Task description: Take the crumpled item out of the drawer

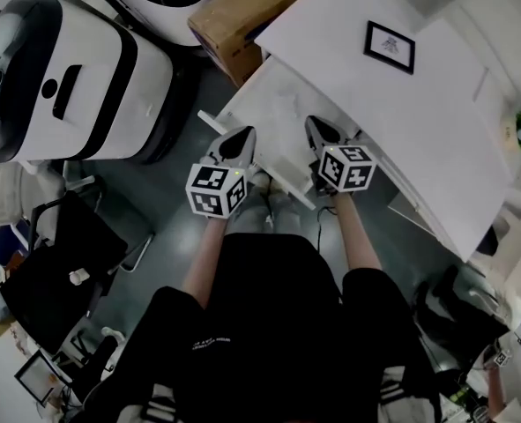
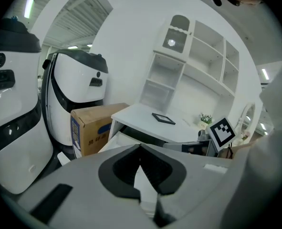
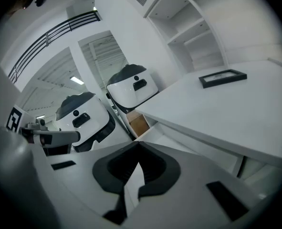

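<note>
Although the drawer (image 1: 264, 95) stands open, I hold left gripper (image 1: 245, 134) and right gripper (image 1: 314, 123) over its near end, jaws together, both empty; removal outstanding.

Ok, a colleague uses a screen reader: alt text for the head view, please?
Seen from above, a person in black holds the left gripper and right gripper side by side, fingers shut, at an open white drawer under a white desk. A black picture frame lies on the desk.

Picture frame (image 1: 389, 47) on the desk (image 1: 454, 122), open drawer (image 1: 282, 117) beneath its front, cardboard box (image 1: 242, 11) just beside the drawer.
</note>
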